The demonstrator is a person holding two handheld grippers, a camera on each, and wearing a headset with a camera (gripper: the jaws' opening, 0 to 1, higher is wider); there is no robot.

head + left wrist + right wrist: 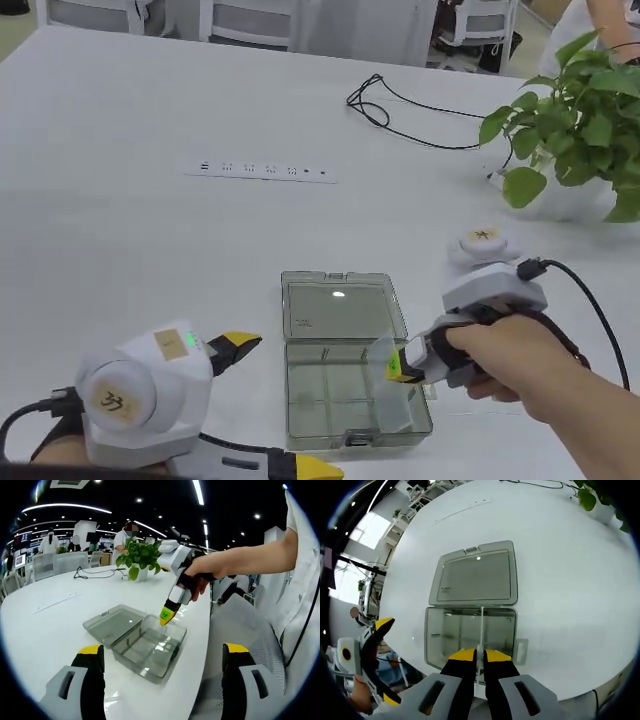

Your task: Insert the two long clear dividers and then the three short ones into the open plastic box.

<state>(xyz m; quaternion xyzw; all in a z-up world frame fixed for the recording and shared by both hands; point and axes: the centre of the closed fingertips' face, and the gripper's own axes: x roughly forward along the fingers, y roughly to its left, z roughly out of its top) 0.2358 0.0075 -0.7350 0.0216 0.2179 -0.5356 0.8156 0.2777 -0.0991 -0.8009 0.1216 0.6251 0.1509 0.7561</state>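
Note:
The open clear plastic box [300,420] lies near the table's front edge, its lid [340,305] folded flat on the far side. My right gripper [400,368] is over the base's right half, shut on a thin clear divider [481,630] that stands on edge and reaches down into the base [436,636]. Faint clear partitions show inside the base. My left gripper [278,406] is open just left of the box, nothing between its yellow-tipped fingers [240,345]. In the left gripper view the box [145,647] lies ahead of the jaws and the right gripper [166,616] points down into it.
A white power strip [262,170] lies on the table beyond the box. A black cable [400,105] loops at the far side, next to a potted plant [580,110] at the far right. White chairs [240,20] stand behind the table.

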